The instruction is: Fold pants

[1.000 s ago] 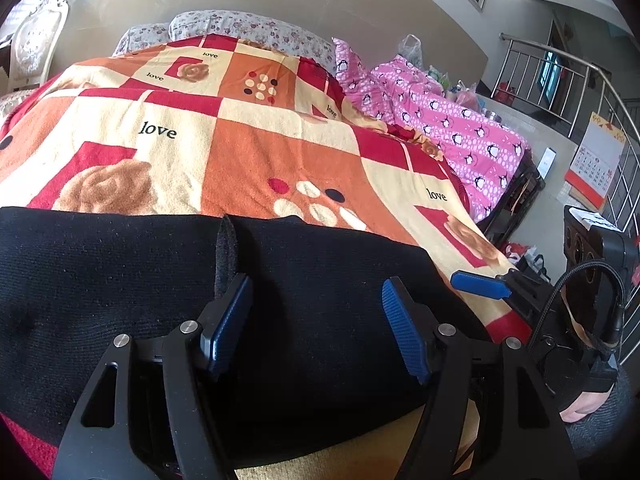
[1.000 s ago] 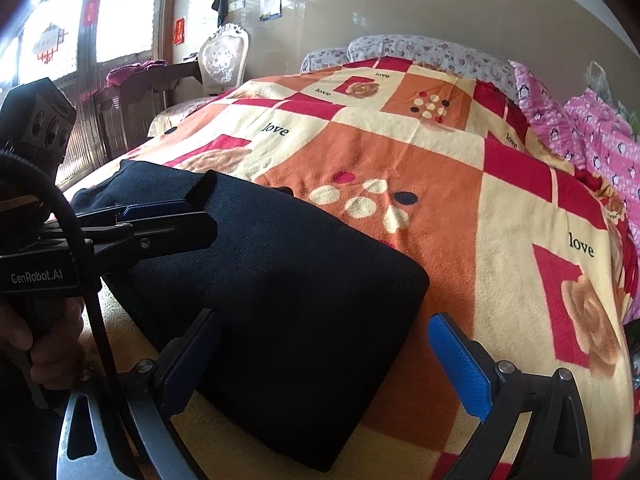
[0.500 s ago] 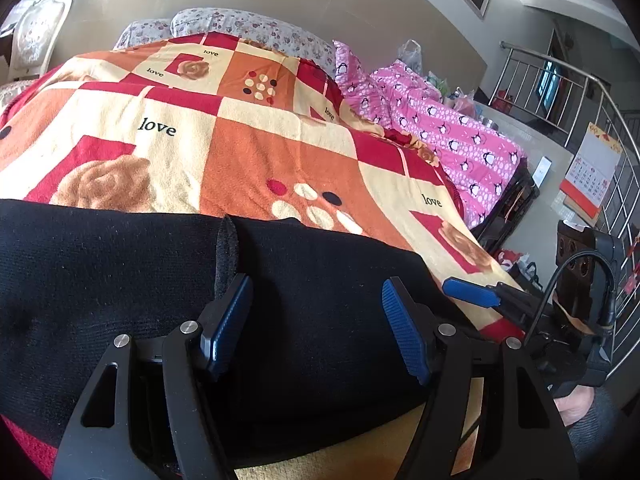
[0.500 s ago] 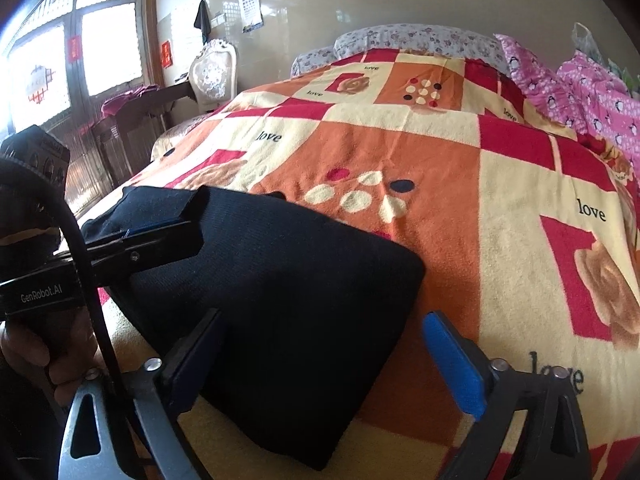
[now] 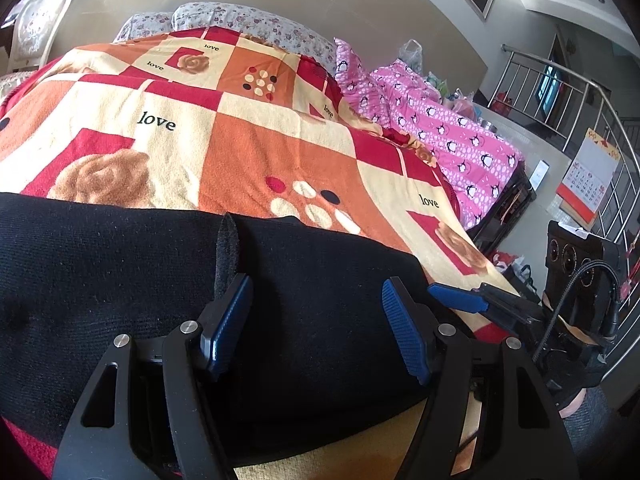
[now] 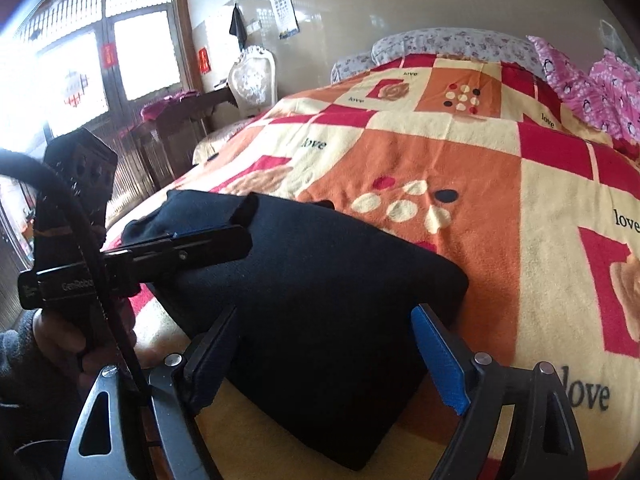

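Observation:
The black pants (image 5: 120, 280) lie folded flat near the front edge of a bed; in the right wrist view they show as a thick black slab (image 6: 320, 300). My left gripper (image 5: 316, 328) is open, its blue pads just above the fabric, a raised fold edge (image 5: 228, 252) by the left pad. My right gripper (image 6: 324, 364) is open and straddles the pants' near right corner. The left gripper also shows in the right wrist view (image 6: 192, 244), and the right gripper's fingertips (image 5: 456, 300) in the left wrist view.
An orange, red and cream "love" blanket (image 5: 248, 140) covers the bed. A pink penguin quilt (image 5: 452, 140) lies to the right, with a metal railing (image 5: 580, 92) beyond. A white chair (image 6: 252, 80) and dark wooden furniture (image 6: 176, 128) stand left of the bed.
My right gripper has moved in toward the pants' near right corner, so the corner now sits between its fingers. My left gripper has stayed almost still.

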Motion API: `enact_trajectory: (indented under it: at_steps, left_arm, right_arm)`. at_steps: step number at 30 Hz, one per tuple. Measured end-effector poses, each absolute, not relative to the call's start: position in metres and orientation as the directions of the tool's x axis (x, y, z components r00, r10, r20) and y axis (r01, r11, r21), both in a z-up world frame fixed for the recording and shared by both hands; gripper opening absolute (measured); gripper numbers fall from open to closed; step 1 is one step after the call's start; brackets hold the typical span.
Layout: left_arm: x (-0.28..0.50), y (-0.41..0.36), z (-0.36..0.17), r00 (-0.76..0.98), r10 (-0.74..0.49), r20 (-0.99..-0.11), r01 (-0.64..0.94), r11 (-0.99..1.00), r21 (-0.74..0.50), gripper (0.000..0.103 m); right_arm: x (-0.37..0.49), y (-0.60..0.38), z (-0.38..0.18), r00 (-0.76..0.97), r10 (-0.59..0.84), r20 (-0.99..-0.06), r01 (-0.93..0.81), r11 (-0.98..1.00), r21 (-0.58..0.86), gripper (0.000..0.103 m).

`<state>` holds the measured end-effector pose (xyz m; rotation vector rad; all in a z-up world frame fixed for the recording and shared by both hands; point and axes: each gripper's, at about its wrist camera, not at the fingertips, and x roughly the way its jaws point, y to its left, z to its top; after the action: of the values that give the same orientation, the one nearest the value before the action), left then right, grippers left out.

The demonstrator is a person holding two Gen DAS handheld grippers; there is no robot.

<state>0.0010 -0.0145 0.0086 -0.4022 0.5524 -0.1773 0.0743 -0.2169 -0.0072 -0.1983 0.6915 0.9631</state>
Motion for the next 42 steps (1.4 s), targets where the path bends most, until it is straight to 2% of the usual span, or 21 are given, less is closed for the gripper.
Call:
enact_trajectory:
  at_steps: [1,3,5,6,9,12,16,20,34,39,42]
  left_arm:
    - [0.001,-0.014,0.009,0.838,-0.272,-0.472,0.059,0.907,-0.417,0.068]
    - [0.001,-0.014,0.009,0.838,-0.273,-0.472,0.060,0.906,-0.418,0.068]
    - [0.001,-0.014,0.009,0.838,-0.274,-0.472,0.060,0.906,-0.420,0.068]
    - [0.001,-0.014,0.009,0.838,-0.274,-0.472,0.060,0.906,-0.419,0.068]
    - [0.001,-0.014,0.009,0.838,-0.273,-0.473,0.060,0.907,-0.417,0.068]
    - [0.001,-0.014,0.009,0.838,-0.271,-0.473,0.059,0.908,-0.415,0.068]
    - [0.001,-0.015,0.008,0.838,-0.267,-0.475,0.060,0.911,-0.407,0.068]
    - [0.001,-0.014,0.008,0.838,-0.270,-0.474,0.061,0.909,-0.412,0.068]
    - [-0.001,-0.012,0.009,0.836,-0.277,-0.473,0.061,0.905,-0.421,0.068]
    - [-0.033,0.012,0.020,0.871,-0.245,-0.425,0.017,0.881,-0.473,0.068]
    - [-0.062,0.045,0.023,0.888,-0.173,-0.426,-0.090,0.843,-0.530,0.068]
  right_arm:
    - [0.074,-0.215,-0.008,0.370,0.688,-0.624,-0.815,0.563,0.138,0.093]
    - [0.072,-0.214,-0.008,0.367,0.688,-0.626,-0.820,0.557,0.131,0.094]
    - [0.070,-0.219,-0.006,0.375,0.699,-0.609,-0.821,0.556,0.132,0.093]
    - [0.070,-0.223,-0.004,0.388,0.706,-0.593,-0.814,0.564,0.139,0.087]
    - [0.075,-0.234,-0.001,0.439,0.707,-0.555,-0.768,0.615,0.175,0.086]
    - [0.079,-0.224,-0.006,0.463,0.648,-0.605,-0.745,0.654,0.130,0.083]
    - [0.071,-0.209,-0.010,0.511,0.586,-0.629,-0.744,0.668,0.017,0.086]
    - [0.076,-0.215,-0.010,0.494,0.603,-0.627,-0.743,0.667,0.056,0.087]
    - [0.074,-0.211,-0.010,0.502,0.592,-0.631,-0.741,0.671,0.040,0.087]
    - [0.074,-0.211,-0.010,0.504,0.589,-0.632,-0.738,0.674,0.038,0.087]
    - [0.074,-0.211,-0.010,0.506,0.588,-0.631,-0.738,0.674,0.036,0.087]
